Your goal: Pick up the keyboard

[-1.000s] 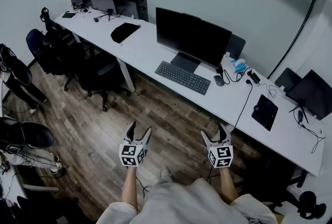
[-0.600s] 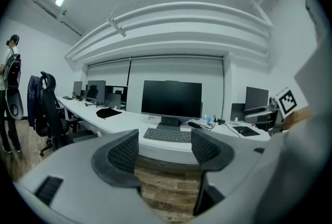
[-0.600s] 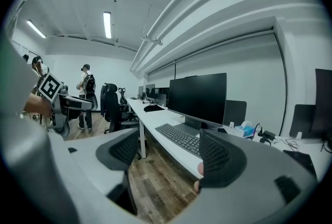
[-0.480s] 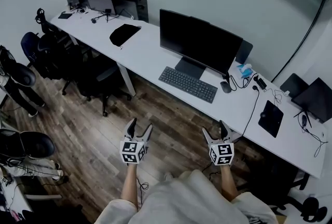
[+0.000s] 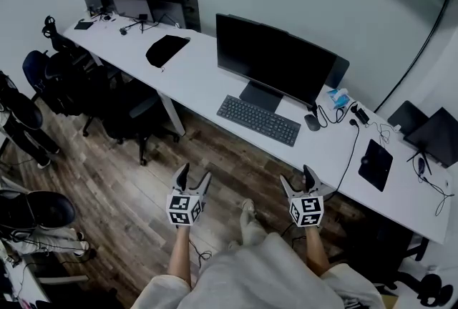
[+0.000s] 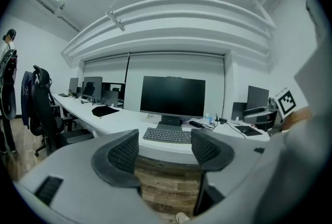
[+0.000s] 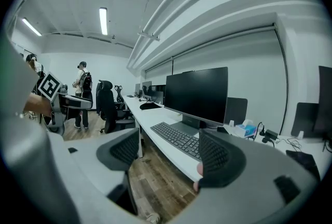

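A dark keyboard (image 5: 258, 120) lies on the long white desk (image 5: 200, 82), in front of a black monitor (image 5: 274, 60). The left gripper view shows the keyboard (image 6: 167, 135) beyond the jaws, and the right gripper view shows the keyboard (image 7: 178, 139) running along the desk edge. My left gripper (image 5: 192, 179) and right gripper (image 5: 300, 179) hang over the wooden floor, well short of the desk. Both stand open with nothing between their jaws.
A mouse (image 5: 311, 121), cables and a tissue pack (image 5: 337, 98) sit right of the keyboard. A black mouse pad (image 5: 376, 164) and laptops (image 5: 434, 134) lie further right. Black office chairs (image 5: 125, 111) stand left along the desk. A black bag (image 5: 166, 50) rests on the desk.
Both grippers have come a little nearer the desk over the floor. The monitor and keyboard look larger and closer. The jaws stay open.
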Motion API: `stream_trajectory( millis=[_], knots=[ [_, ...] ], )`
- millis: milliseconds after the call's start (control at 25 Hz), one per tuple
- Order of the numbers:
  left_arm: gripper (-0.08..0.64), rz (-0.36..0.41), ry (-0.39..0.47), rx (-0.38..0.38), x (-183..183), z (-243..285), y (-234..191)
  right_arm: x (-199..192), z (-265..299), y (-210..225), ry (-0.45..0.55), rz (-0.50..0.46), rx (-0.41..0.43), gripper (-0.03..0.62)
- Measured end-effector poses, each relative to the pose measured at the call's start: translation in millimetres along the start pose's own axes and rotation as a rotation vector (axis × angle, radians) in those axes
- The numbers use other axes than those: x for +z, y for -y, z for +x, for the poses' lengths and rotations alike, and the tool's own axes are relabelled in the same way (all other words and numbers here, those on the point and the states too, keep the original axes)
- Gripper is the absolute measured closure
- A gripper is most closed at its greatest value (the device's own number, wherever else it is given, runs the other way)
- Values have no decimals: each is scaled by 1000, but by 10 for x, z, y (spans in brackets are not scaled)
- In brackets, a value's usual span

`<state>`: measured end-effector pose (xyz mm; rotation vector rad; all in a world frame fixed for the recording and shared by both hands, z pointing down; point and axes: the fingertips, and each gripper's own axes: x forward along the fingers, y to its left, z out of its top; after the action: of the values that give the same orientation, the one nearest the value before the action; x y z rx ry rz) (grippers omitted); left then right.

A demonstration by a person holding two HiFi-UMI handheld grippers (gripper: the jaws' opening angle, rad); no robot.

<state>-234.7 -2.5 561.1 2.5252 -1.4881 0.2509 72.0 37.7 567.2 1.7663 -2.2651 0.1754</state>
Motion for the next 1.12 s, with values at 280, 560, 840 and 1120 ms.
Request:
stream_trajectory(
  millis=[280, 560, 840, 1120],
  knots=[
    [249, 1, -11, -8, 15, 391, -162, -19, 388, 111, -9, 11, -2, 245],
    [249, 3, -29, -2, 120, 1019, -378, 39, 1027, 380, -18, 27, 6, 245],
    [249, -2, -38, 28, 352, 1626, -654, 250, 1754, 634, -22, 22, 42, 245],
    [249, -2, -45, 45, 605, 2286, -843, 460, 2435, 892, -27, 20, 79, 245]
  ],
)
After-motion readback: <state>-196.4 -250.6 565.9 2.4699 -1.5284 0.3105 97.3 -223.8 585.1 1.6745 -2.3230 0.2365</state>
